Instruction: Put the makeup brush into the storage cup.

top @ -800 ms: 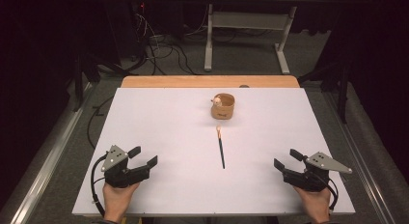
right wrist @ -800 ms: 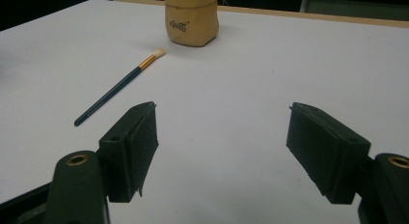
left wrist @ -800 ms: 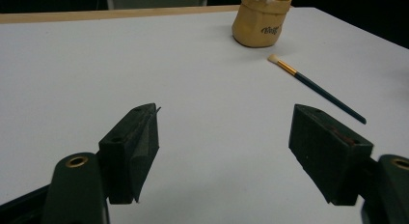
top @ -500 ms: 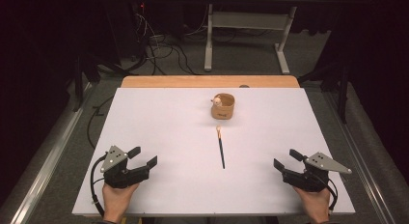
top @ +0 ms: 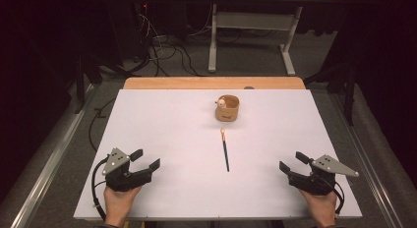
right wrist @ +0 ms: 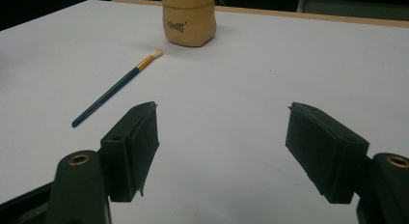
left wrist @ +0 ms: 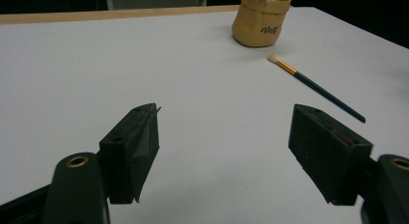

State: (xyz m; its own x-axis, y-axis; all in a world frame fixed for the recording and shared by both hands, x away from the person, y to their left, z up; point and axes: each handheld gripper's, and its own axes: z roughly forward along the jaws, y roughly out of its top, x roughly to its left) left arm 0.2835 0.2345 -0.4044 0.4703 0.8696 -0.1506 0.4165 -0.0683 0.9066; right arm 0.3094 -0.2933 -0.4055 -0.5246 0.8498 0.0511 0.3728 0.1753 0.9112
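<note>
A thin paintbrush (top: 225, 152) with a dark handle and pale bristles lies on the white table (top: 167, 125), bristles toward the far side. Just beyond it stands a small tan pot (top: 227, 108) with something pale inside. My left gripper (top: 146, 159) rests near the front left edge, jaws open and empty. My right gripper (top: 293, 161) rests near the front right edge, also open and empty. The brush (left wrist: 316, 87) and the pot (left wrist: 260, 22) lie ahead to the right in the left gripper view. In the right gripper view the brush (right wrist: 115, 87) and pot (right wrist: 188, 19) sit ahead to the left.
A wooden strip (top: 211, 83) runs along the table's far edge. Beyond it on the dark floor are a white metal stand (top: 253, 26) and loose cables (top: 162, 46). A metal rail (top: 46, 164) runs along the left side.
</note>
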